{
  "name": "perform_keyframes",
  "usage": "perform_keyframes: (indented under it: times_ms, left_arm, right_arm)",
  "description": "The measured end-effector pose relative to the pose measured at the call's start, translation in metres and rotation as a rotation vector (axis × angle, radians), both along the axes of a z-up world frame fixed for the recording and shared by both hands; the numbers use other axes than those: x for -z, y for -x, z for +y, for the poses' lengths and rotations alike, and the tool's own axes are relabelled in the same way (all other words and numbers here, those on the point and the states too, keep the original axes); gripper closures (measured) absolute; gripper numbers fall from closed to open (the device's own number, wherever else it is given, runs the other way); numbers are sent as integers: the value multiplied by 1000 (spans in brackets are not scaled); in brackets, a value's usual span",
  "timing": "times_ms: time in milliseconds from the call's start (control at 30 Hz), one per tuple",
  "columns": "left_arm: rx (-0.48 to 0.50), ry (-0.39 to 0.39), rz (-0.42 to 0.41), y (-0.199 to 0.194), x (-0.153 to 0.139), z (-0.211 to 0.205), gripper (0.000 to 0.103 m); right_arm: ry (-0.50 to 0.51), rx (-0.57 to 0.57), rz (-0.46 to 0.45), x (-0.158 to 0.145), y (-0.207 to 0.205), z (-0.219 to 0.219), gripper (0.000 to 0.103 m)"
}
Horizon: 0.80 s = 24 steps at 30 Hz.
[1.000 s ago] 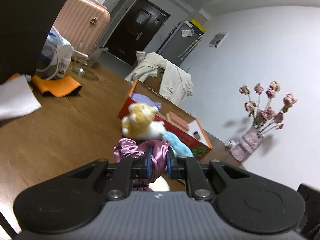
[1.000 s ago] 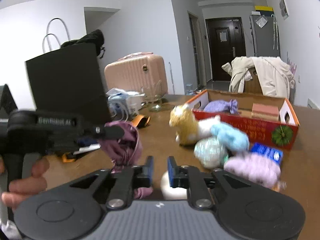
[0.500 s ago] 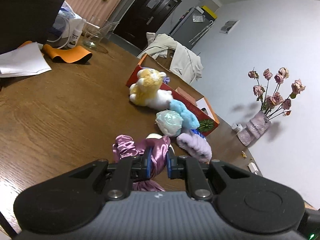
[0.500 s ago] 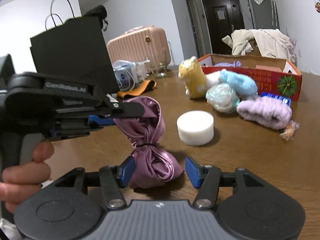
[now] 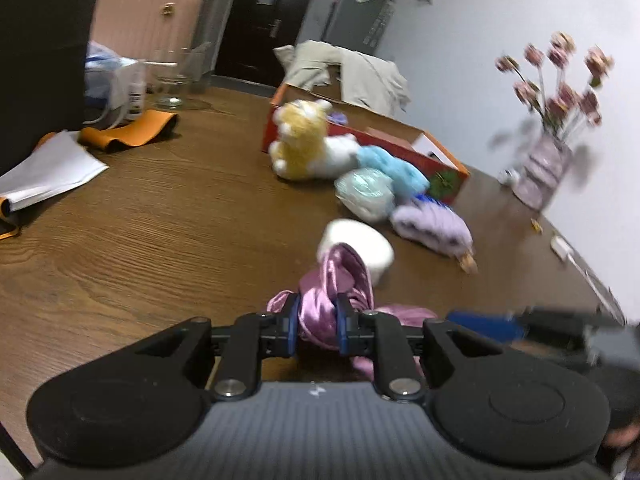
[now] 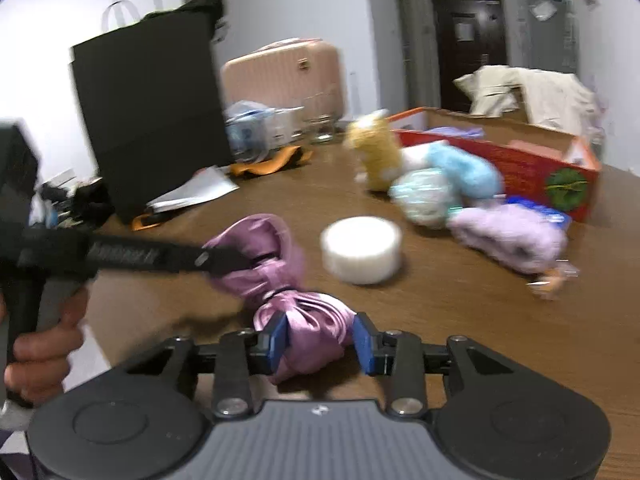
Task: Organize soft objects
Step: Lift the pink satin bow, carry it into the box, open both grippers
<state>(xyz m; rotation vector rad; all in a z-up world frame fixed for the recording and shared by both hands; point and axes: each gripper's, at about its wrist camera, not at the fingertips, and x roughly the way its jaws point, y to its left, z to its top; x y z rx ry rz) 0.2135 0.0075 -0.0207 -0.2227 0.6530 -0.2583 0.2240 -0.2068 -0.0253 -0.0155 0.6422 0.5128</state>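
A pink satin pouch [image 5: 332, 284] [image 6: 280, 264] lies on the wooden table [image 5: 160, 216]. My left gripper [image 5: 318, 322] is shut on its upper end; it also shows in the right wrist view [image 6: 236, 258]. My right gripper [image 6: 320, 338] has its jaws close around the pouch's lower bundle, touching its sides. A white round sponge [image 6: 362, 248] [image 5: 360, 240] sits just beyond. Further back lie a lilac fuzzy item [image 6: 508, 236], a pale green ball [image 6: 424, 196], a blue plush [image 6: 464, 168] and a yellow plush toy [image 6: 376, 152].
A red cardboard box [image 6: 520, 160] stands behind the plush toys. A black bag [image 6: 152, 120], papers [image 6: 196, 192], an orange cloth [image 5: 128, 136] and a glass sit at the left. A vase of flowers [image 5: 544, 168] stands at the far right. A wrapped sweet [image 6: 552, 280] lies near the lilac item.
My left gripper lowered the pouch onto the table. My right gripper opened, moved in and closed its jaws around the pouch's lower bundle.
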Motion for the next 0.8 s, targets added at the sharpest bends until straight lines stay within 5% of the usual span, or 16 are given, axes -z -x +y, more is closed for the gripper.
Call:
perform_keyframes:
  times_ms: [100, 233, 433, 533, 800]
  left_arm:
    - [19, -19, -19, 4, 1, -7, 80]
    - [-4, 25, -56, 5, -11, 4, 50]
    - [21, 7, 7, -26, 1, 14, 50]
    - [75, 48, 58, -38, 12, 16, 59]
    - [121, 93, 57, -40, 21, 20, 78]
  right_arm:
    - [-81, 55, 6, -4, 2, -13, 59]
    - [-149, 96, 33, 2, -3, -13, 58]
    - [-188, 152, 71, 22, -14, -3, 59]
    - [-194, 144, 98, 28, -21, -1, 60]
    - [-229, 115, 111, 30, -28, 0, 81]
